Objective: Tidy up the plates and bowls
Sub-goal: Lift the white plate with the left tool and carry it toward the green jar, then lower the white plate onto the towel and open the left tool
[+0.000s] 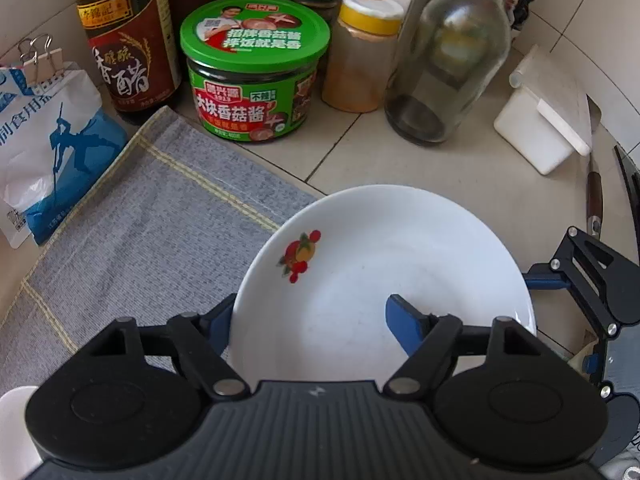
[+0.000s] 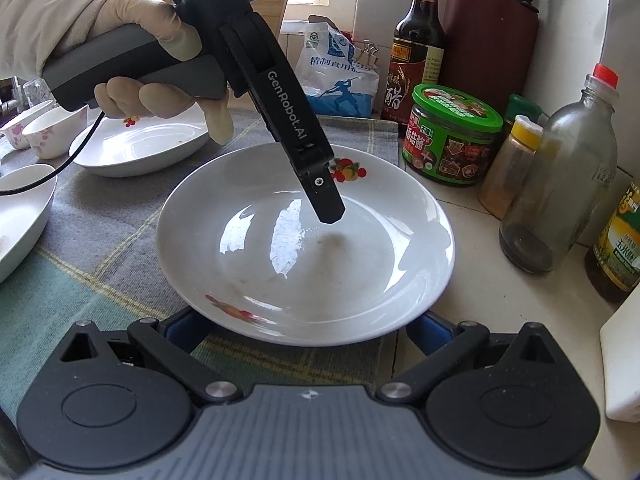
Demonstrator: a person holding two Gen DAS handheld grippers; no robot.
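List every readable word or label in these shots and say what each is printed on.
"GenRobot.AI": on the left gripper, along its arm.
"大块香菇酱": front label of the green-lidded jar.
"招牌香菇酱 拌饭就是香": on that jar's lid.
"香醋": on the dark vinegar bottle; "李锦记" on its upper label.
"精制食用": on the clipped white and blue bag; the last character is hidden.
"玉米": on the oil bottle; the rest is cut off.
All smaller print: too small to read.

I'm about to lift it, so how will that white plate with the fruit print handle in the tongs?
The plate looks glazed and shiny, so its rim would probably be slippery. It seems rigid ceramic, likely to chip if dropped on the tiled counter. It partly overhangs the cloth, so pressing one edge may tip it.
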